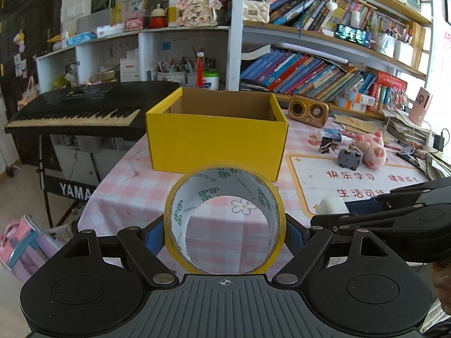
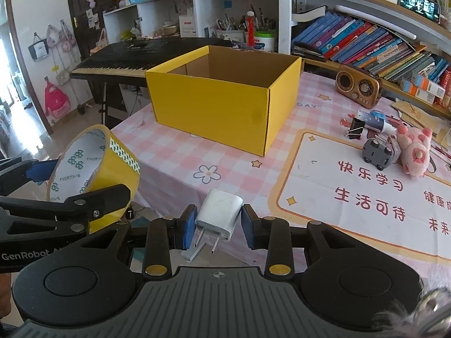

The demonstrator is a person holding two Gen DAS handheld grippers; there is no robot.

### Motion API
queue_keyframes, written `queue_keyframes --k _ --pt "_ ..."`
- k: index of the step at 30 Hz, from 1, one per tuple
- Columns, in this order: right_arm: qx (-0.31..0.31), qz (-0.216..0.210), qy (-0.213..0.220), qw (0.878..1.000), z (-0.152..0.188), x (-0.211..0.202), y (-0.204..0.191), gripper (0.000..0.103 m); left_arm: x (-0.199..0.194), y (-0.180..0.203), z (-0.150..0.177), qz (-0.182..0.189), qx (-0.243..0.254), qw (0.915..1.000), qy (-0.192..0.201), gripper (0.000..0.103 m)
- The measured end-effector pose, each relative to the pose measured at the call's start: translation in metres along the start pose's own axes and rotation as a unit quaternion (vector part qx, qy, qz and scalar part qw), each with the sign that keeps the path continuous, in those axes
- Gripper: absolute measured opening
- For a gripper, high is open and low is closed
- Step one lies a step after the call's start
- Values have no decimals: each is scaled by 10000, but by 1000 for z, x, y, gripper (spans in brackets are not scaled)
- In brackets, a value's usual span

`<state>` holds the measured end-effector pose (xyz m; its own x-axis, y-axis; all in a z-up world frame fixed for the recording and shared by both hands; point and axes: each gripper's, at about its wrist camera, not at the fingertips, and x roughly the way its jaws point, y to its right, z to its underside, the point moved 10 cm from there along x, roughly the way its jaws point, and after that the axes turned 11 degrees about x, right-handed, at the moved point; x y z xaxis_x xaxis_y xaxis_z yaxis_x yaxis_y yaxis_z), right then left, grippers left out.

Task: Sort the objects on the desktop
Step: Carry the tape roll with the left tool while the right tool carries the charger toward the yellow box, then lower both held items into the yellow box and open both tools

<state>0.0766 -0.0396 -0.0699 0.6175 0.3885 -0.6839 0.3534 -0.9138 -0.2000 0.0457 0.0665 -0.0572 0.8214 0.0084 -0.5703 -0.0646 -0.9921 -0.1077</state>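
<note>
Yellow cardboard box point(image 2: 225, 95) open-topped, at the far middle of the pink checked tablecloth point(image 1: 135, 186), interior apparently empty as far as visible. Left gripper point(image 1: 225, 232) spread wide, blue pads clamped on either side of a roll of yellow tape point(image 1: 225, 219), held up off the cloth with its hole facing forward, directly near-side of the box. Right gripper point(image 2: 218, 224) narrowed on a white plug adapter point(image 2: 220, 214), prongs pointing down and toward the camera, pads pressing both flanks; also clear of the table. Both grippers side by side, close together, left one's linkage overlapping the right wrist view at lower left. To the right on the printed mat point(image 2: 366, 194): grey toy car point(image 2: 377, 153), pink plush pig point(image 2: 417, 155), black binder clip point(image 2: 355, 128), a white-and-blue tube point(image 2: 376, 121), all clustered and well apart from the box. Wooden retro radio point(image 2: 359, 87) at far right, beside the bookshelf point(image 2: 380, 42). Black keyboard point(image 1: 79, 109) on its stand off the table's left edge, its right end just behind the box's far left corner. Bare cloth between grippers and box, nothing in the way. Table's left edge near the left gripper, floor and bags below. Small pale object under the adapter, not identifiable.
</note>
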Motion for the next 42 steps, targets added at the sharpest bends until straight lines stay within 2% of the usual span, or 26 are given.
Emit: queue_keyframes --k 13,18,24,32,37,42 --pt "-237 -189 -319 9990 -10 31 3 32 23 -5 5 -76 -250 9992 -301 83" --pt "-329 -223 -211 9990 -29 40 12 32 36 -6 -8 -159 -280 9990 -304 83" --pt "-518 -331 255 9978 -76 44 19 32 53 -10 -49 -202 -272 9994 -20 83" --pt "-632 -530 867 9928 -174 68 35 32 87 -29 -127 -459 -164 9973 546 83" --pt "-897 -630 843 9904 -215 104 41 32 120 -46 -158 -499 -95 9973 524 84" --pt "-1254 -726 480 9883 -231 146 43 32 159 -57 -171 -429 96 9987 239 83"
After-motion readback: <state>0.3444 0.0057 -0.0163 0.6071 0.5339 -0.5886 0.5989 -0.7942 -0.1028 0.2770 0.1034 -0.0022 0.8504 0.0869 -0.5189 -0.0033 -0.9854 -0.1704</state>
